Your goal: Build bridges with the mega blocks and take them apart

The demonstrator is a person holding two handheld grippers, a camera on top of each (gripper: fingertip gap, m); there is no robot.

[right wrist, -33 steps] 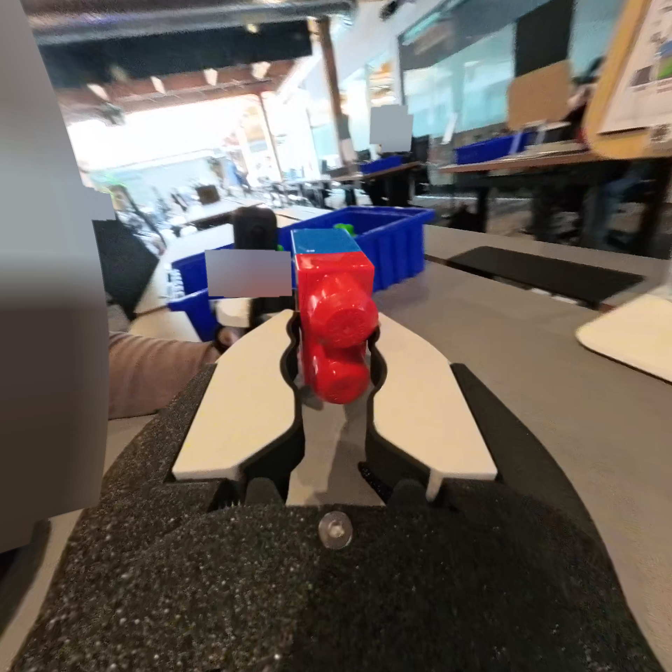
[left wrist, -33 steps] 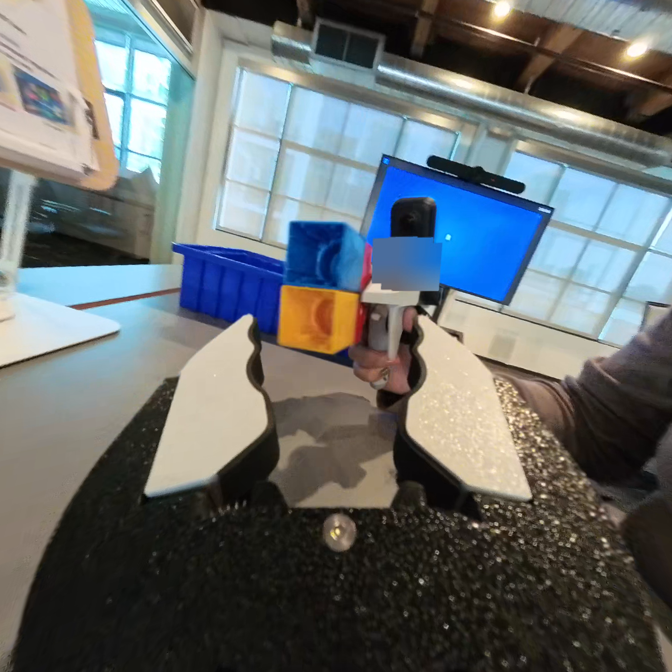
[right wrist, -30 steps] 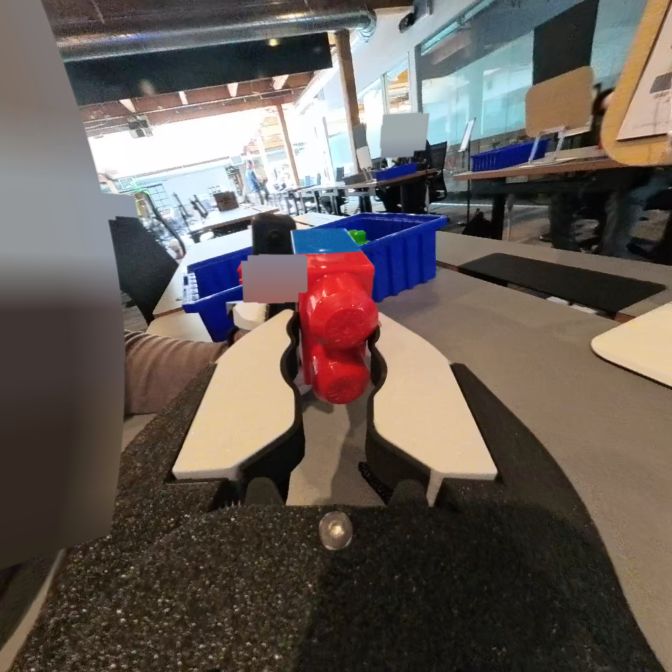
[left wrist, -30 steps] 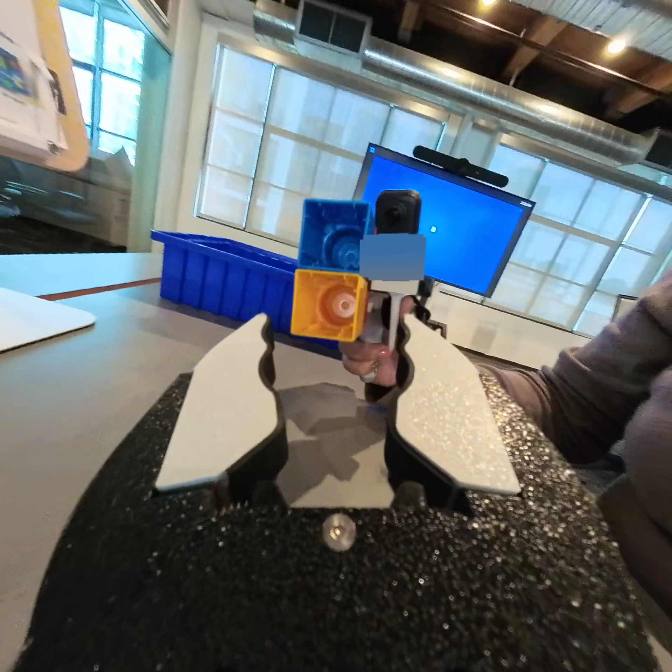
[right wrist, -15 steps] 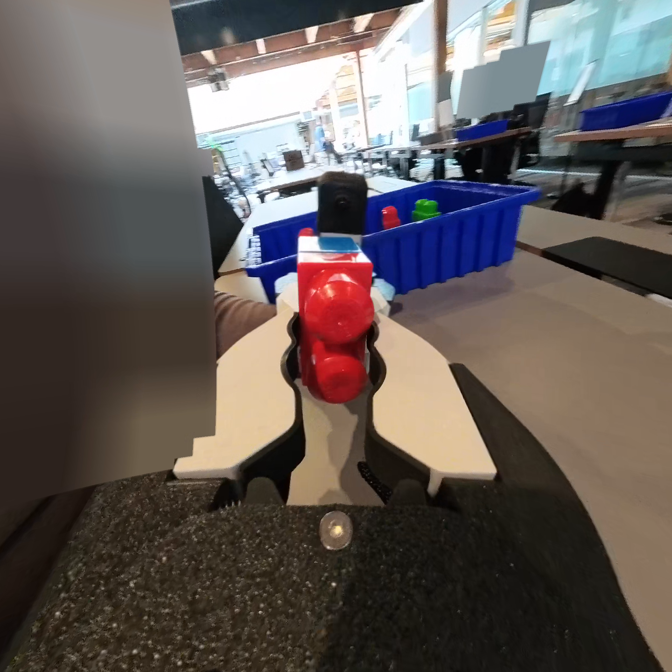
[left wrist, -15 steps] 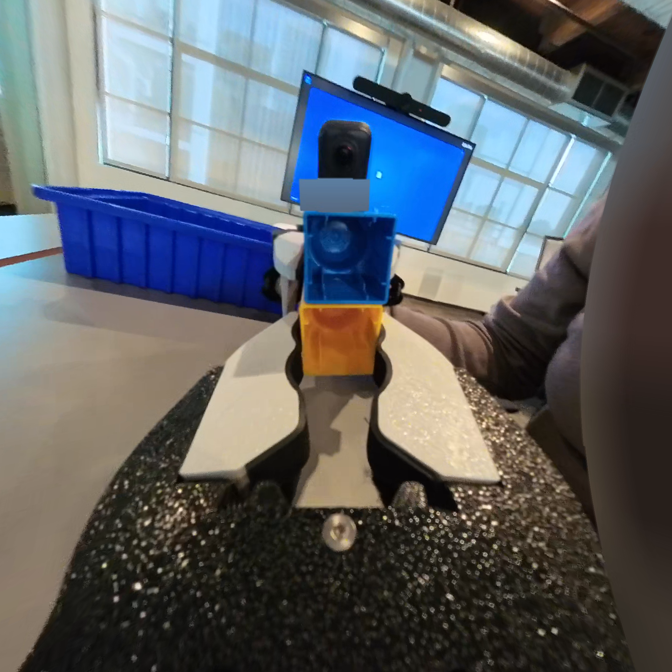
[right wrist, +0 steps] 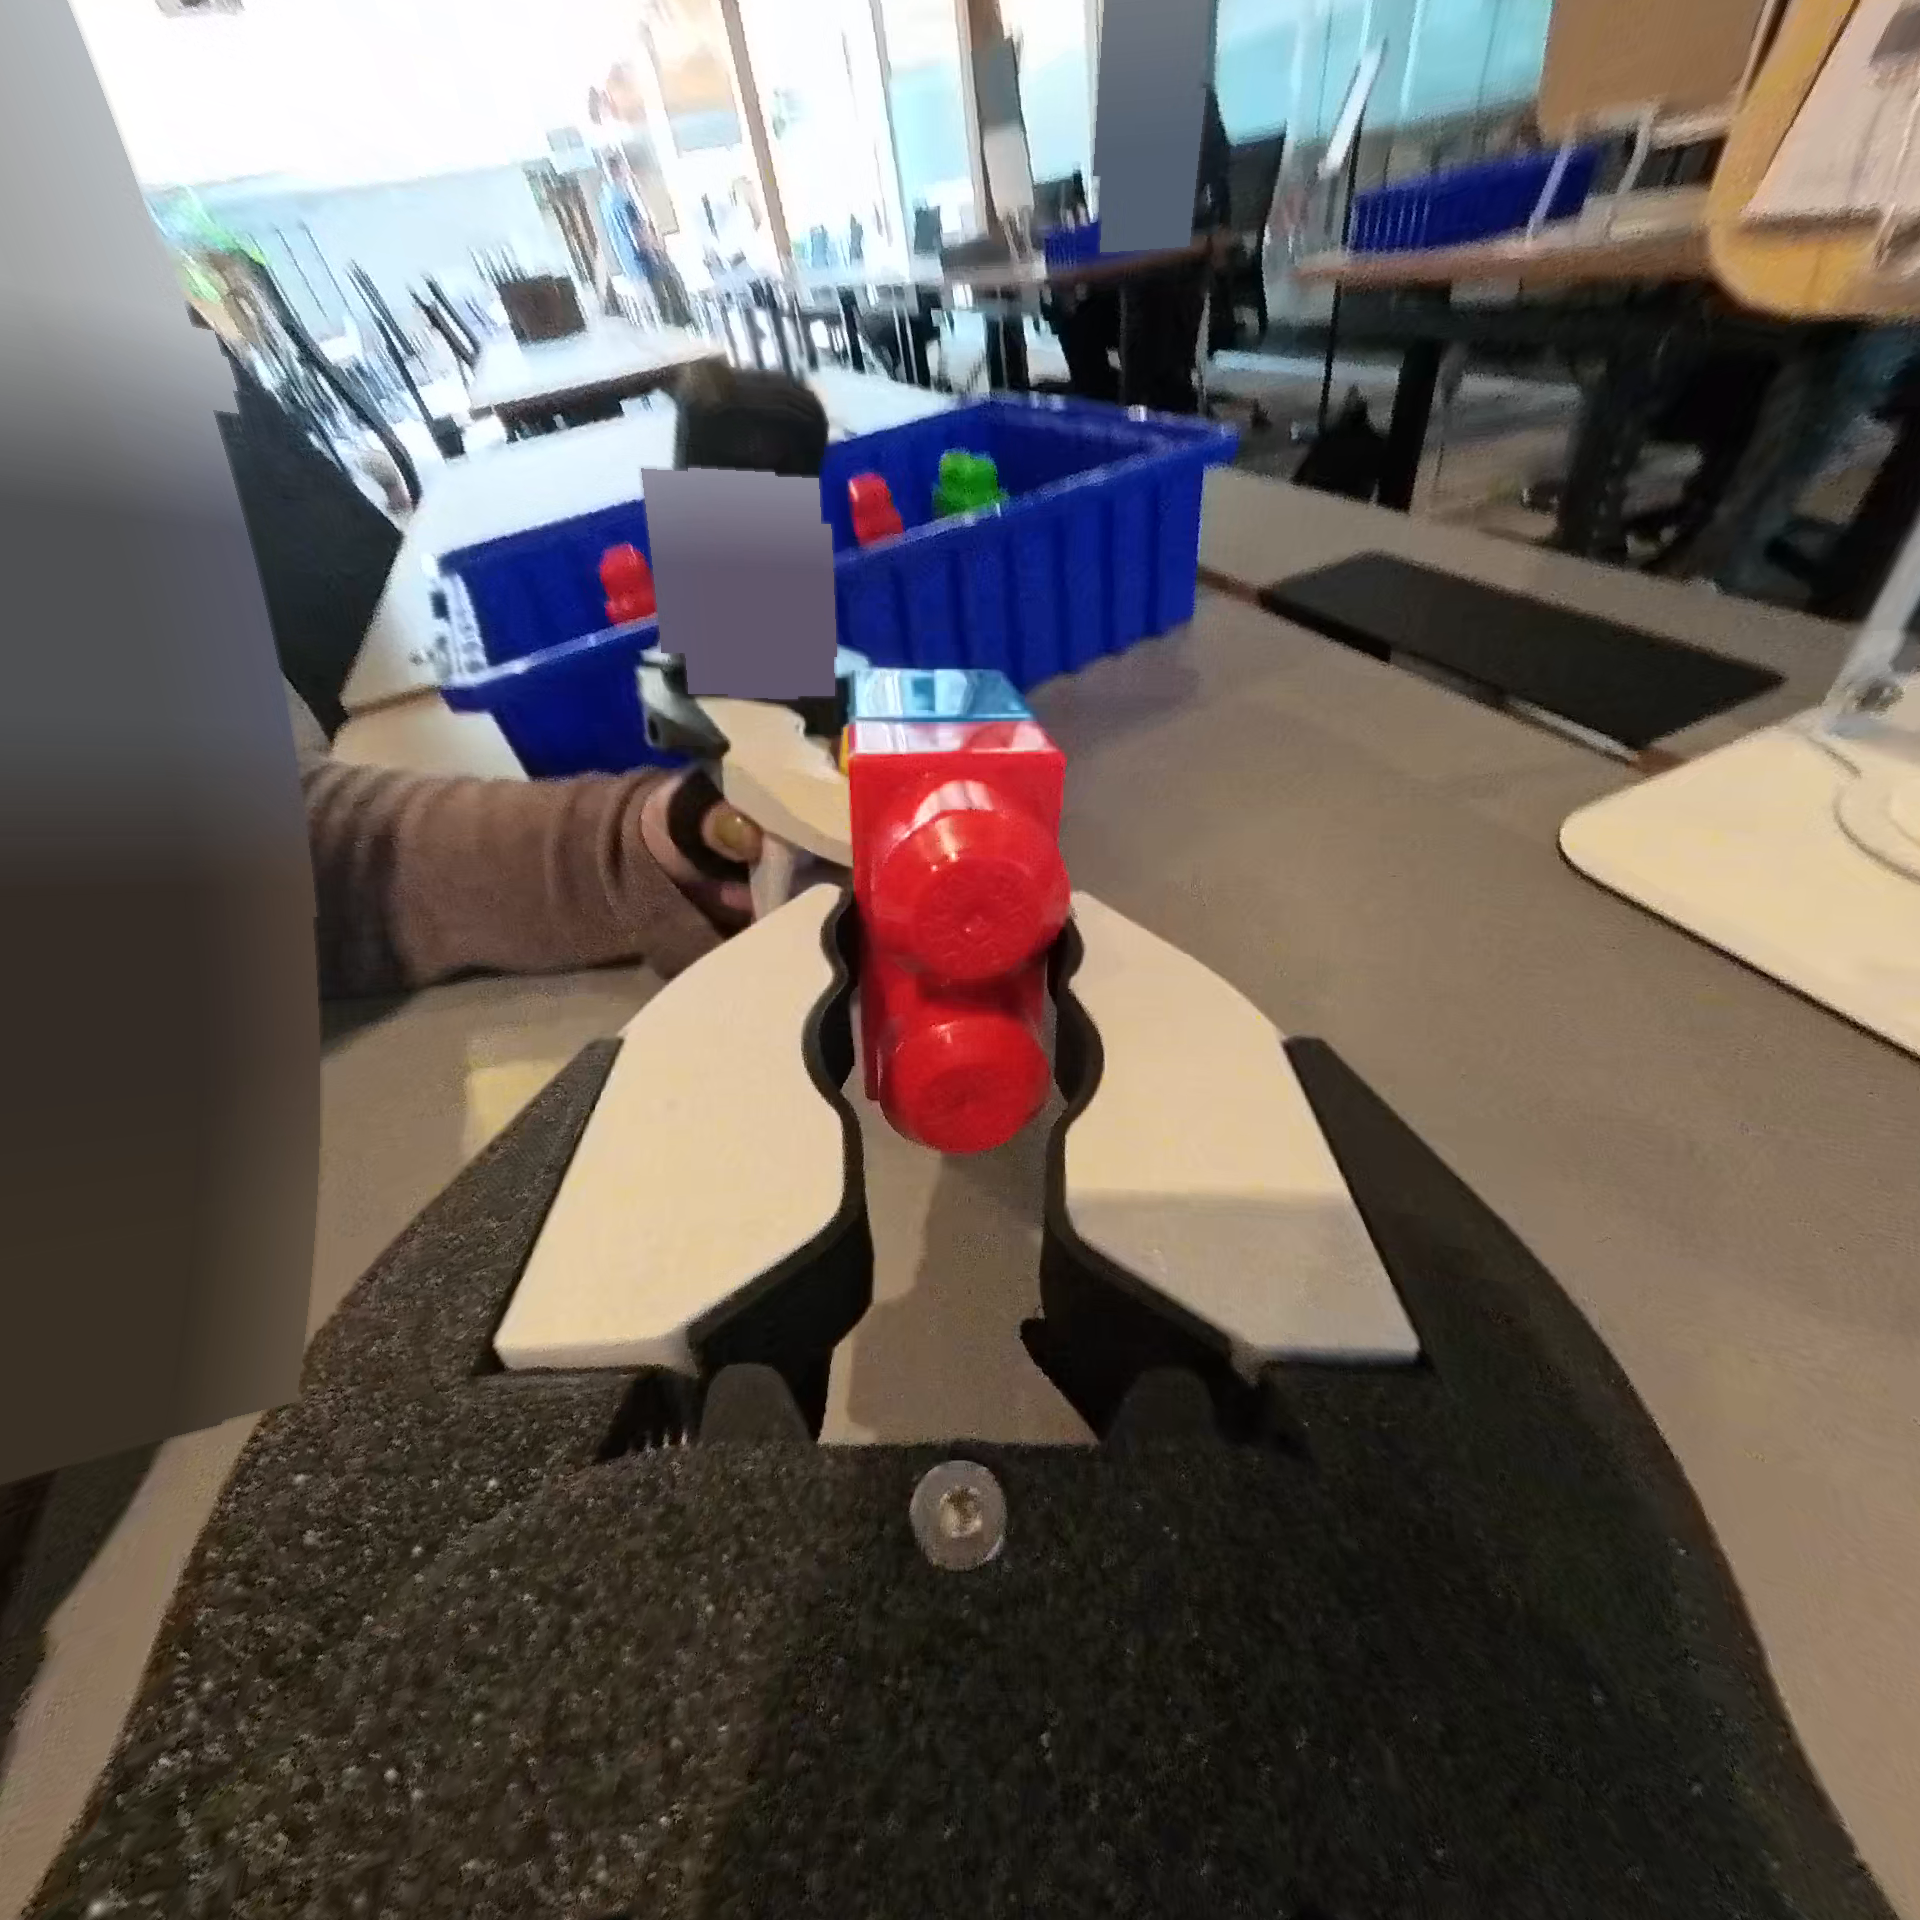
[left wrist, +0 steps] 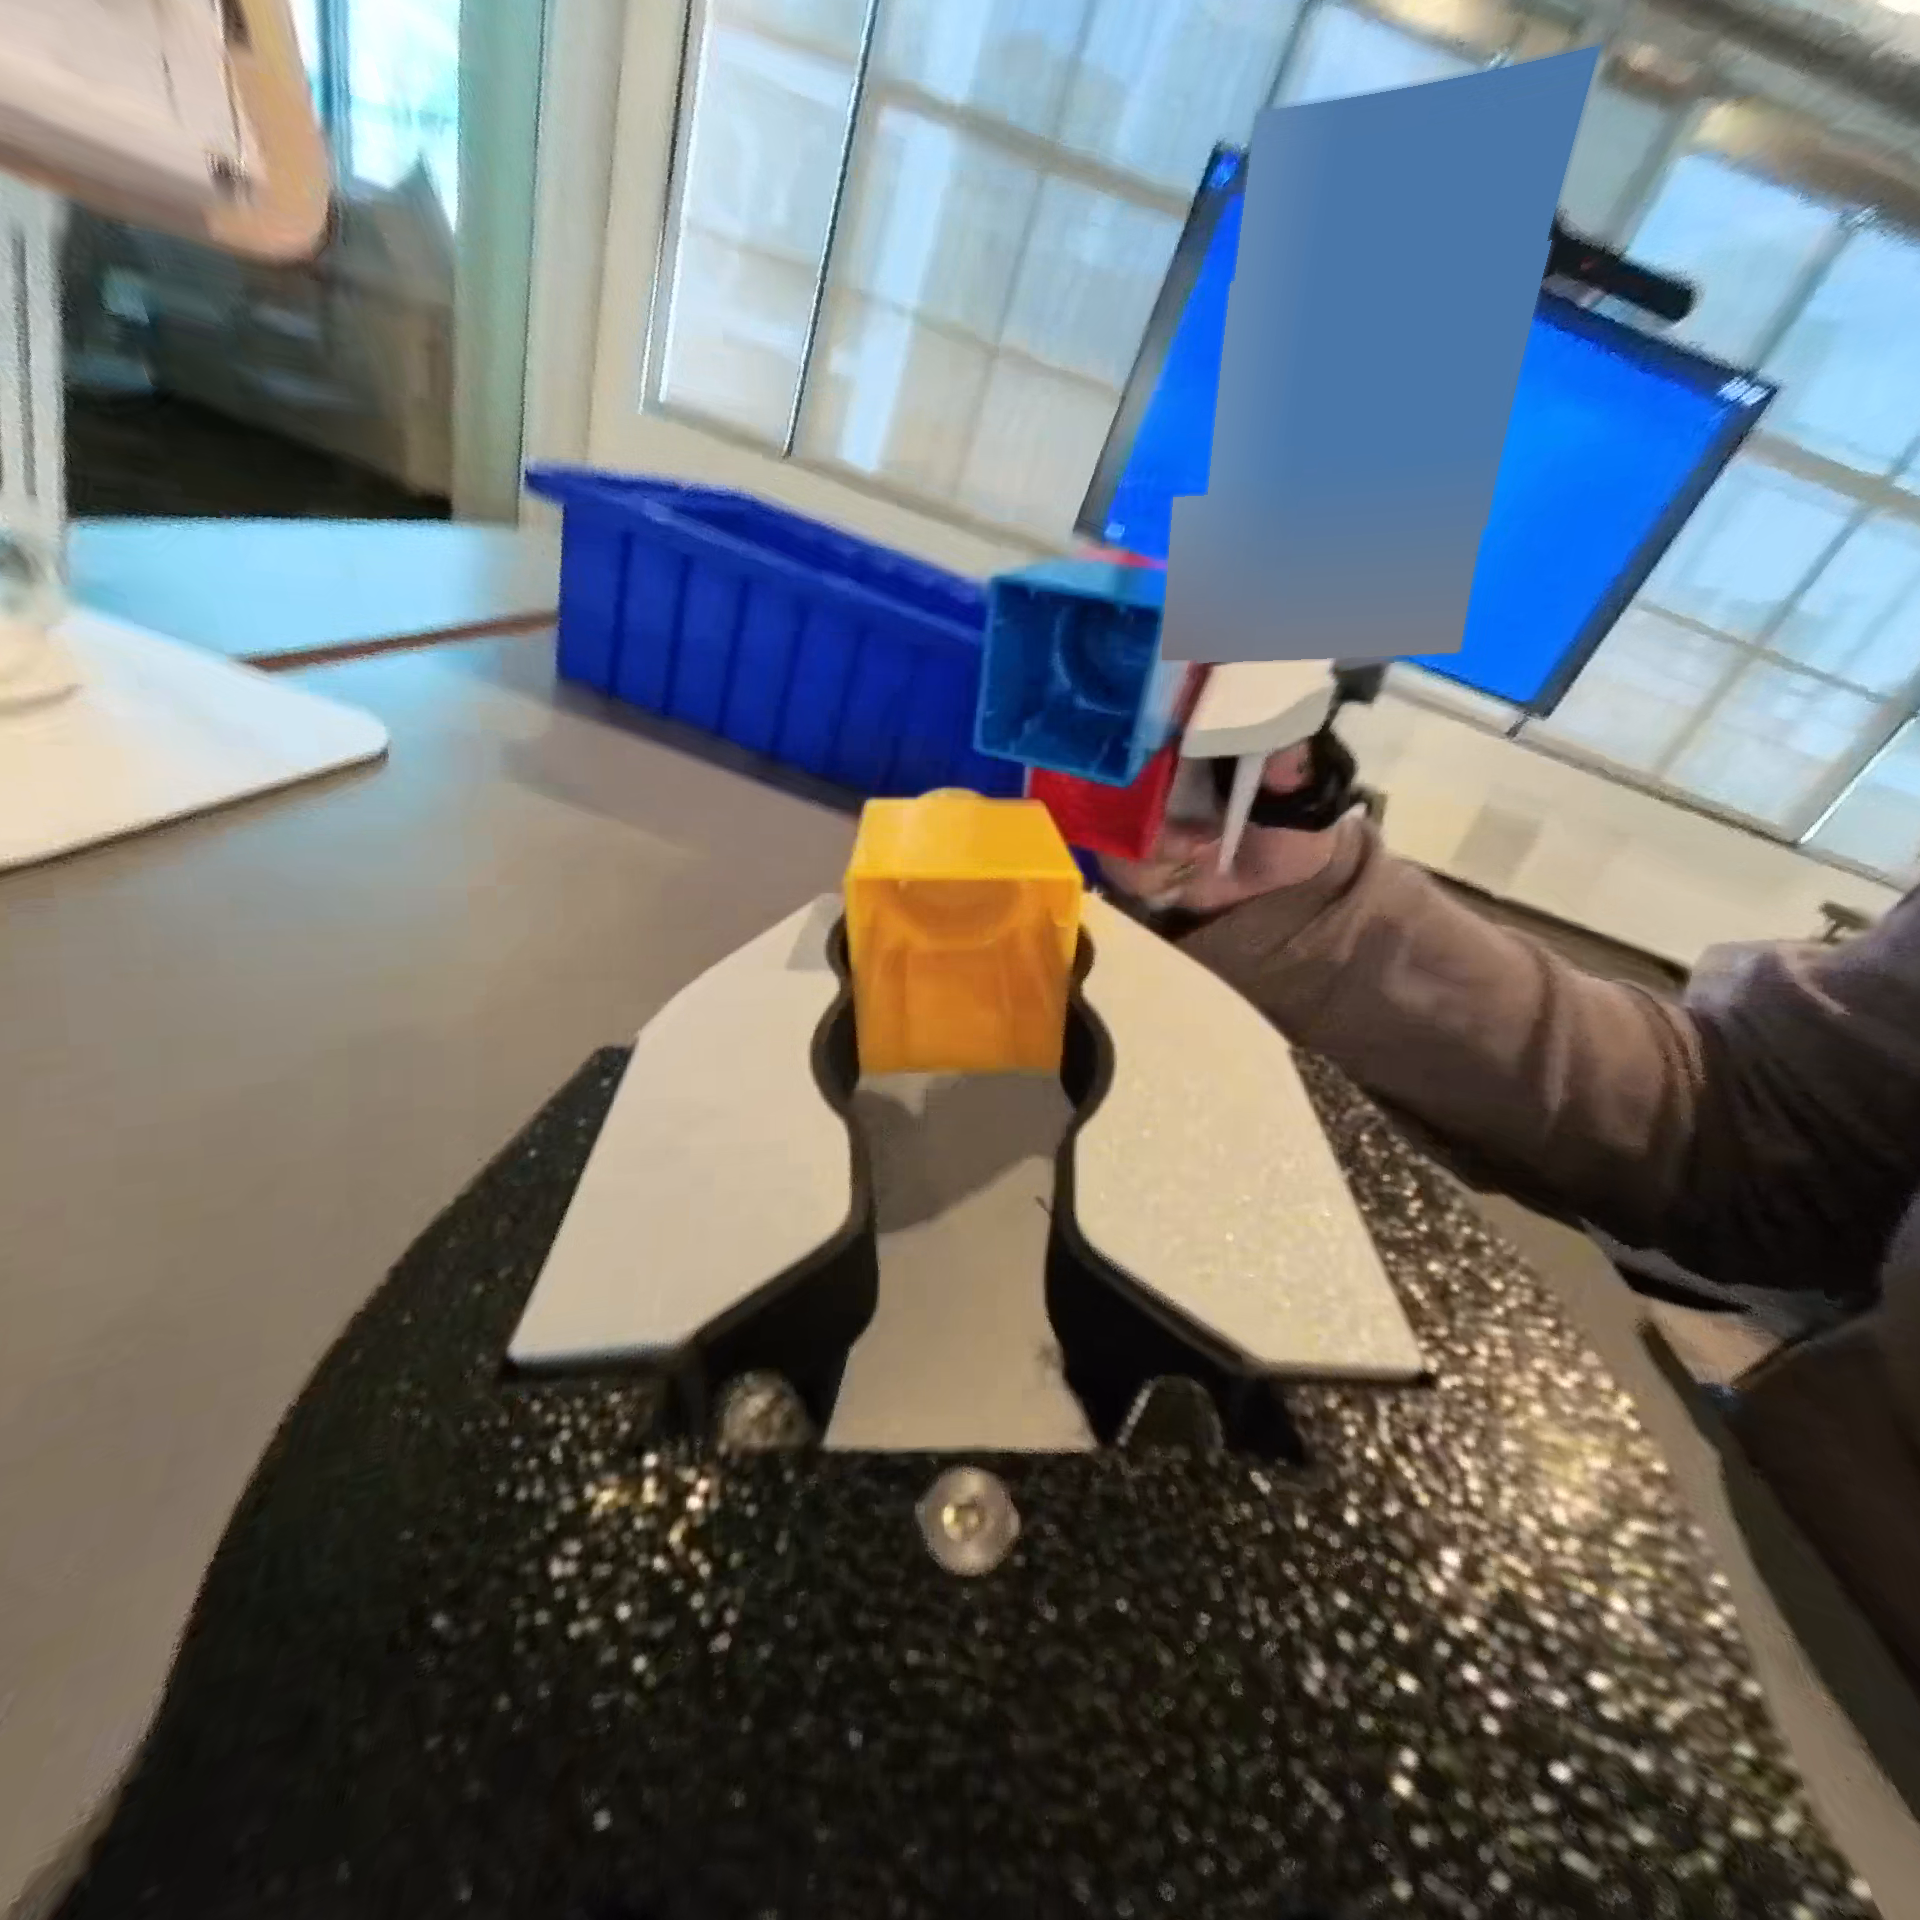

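Notably, the left gripper [left wrist: 961, 977] was clamped on a yellow block [left wrist: 961, 961] at frame centre of the left wrist view. That block was a single-stud cube. Its hollow underside faced the camera and its stud pointed away, along the fingers; the plastic was glossy orange-yellow with a moulded socket visible inside. It was apart from the other blocks.

The right gripper [right wrist: 956, 997] was closed on a red block [right wrist: 956, 935] at the centre of the right wrist view. This block was a two-stud piece, its long axis running up the frame, both round studs pointing back toward the camera, one above the other. A blue block [right wrist: 940, 694] was attached to its far side, at the upper end; only its shiny top face showed there. In the left wrist view the same blue block [left wrist: 1075, 675] appeared upper right of centre, its open underside facing the lens, with the red block [left wrist: 1107, 816] partly hidden behind and below it.

The grey table [right wrist: 1455, 935] lay under both tools. A blue bin [right wrist: 1039, 582] stood at upper centre of the right wrist view, holding red and green pieces. A person's hand [right wrist: 707, 842] in a brown sleeve gripped the left tool's handle at centre left. A white pad [right wrist: 1745, 904] lay at right edge.
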